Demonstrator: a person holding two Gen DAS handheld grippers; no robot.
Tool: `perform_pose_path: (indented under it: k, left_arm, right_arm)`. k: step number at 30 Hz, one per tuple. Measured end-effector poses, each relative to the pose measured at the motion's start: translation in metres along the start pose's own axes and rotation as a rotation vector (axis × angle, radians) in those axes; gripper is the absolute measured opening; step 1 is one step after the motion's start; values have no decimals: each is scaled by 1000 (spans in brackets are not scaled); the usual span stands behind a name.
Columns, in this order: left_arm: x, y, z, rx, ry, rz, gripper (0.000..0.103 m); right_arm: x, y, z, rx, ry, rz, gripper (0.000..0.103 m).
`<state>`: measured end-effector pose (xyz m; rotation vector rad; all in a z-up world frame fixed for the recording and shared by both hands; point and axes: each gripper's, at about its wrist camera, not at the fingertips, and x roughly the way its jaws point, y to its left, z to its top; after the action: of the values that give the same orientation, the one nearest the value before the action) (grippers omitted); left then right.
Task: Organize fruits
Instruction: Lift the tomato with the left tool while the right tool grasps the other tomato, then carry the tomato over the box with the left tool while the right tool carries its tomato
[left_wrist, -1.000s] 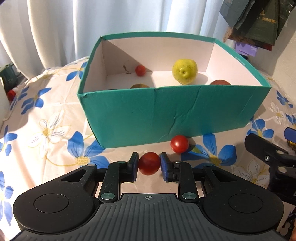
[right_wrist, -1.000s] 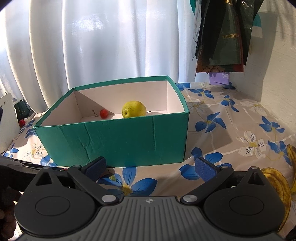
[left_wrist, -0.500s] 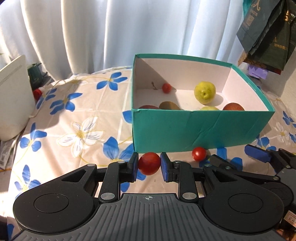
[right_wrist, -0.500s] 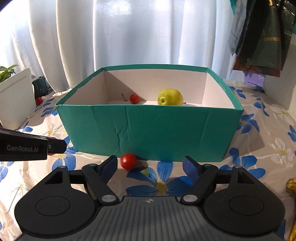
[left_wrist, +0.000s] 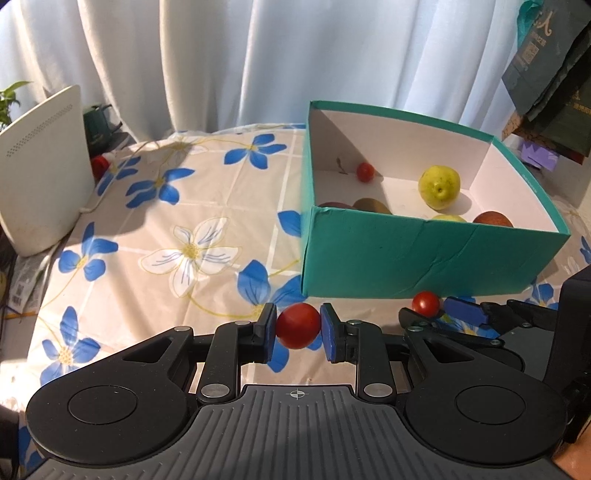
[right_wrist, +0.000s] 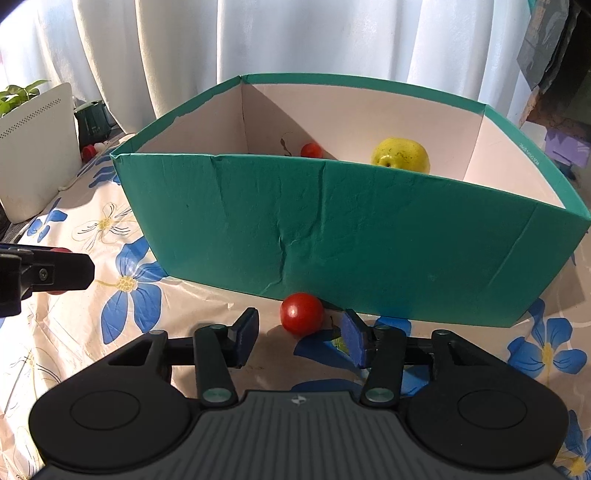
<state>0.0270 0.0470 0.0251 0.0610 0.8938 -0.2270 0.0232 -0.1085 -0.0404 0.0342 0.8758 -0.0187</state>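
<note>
No legible text; only blurred print on the hanging dark bag (left_wrist: 550, 55).

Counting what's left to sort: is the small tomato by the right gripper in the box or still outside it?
Outside. The small tomato lies on the tablecloth against the teal box front wall, ahead of the right gripper.

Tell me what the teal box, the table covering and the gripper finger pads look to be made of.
Teal box: likely cardboard covered in matte teal paper; its front wall is creased and dented, the inside plain white.
Table covering: probably a smooth, slightly glossy plastic or oilcloth sheet with printed blue and white flowers; fabric can't be ruled out.
Finger pads: blue, matte, seemingly rubber or soft plastic on black hard-plastic fingers.
</note>
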Motion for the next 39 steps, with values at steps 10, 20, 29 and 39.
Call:
perform_pose_path:
  k: [10,20,29,39]
  left_arm:
    - [2,1,1,-2,4,4,29]
    - [3,-3,4,18,6,-12,29]
    - [-6,-10,6,41,-11,-32,29]
    - [-19,-21,8,63,-27,-46,29]
  right_arm:
    - [11,4,3,-28,7,-6,28]
    - [5,0,5,-18,1,-2,26]
    - [-19,-6,7,3,-40,-27,26]
    - [-55,-18,4,43,-101,-59,26]
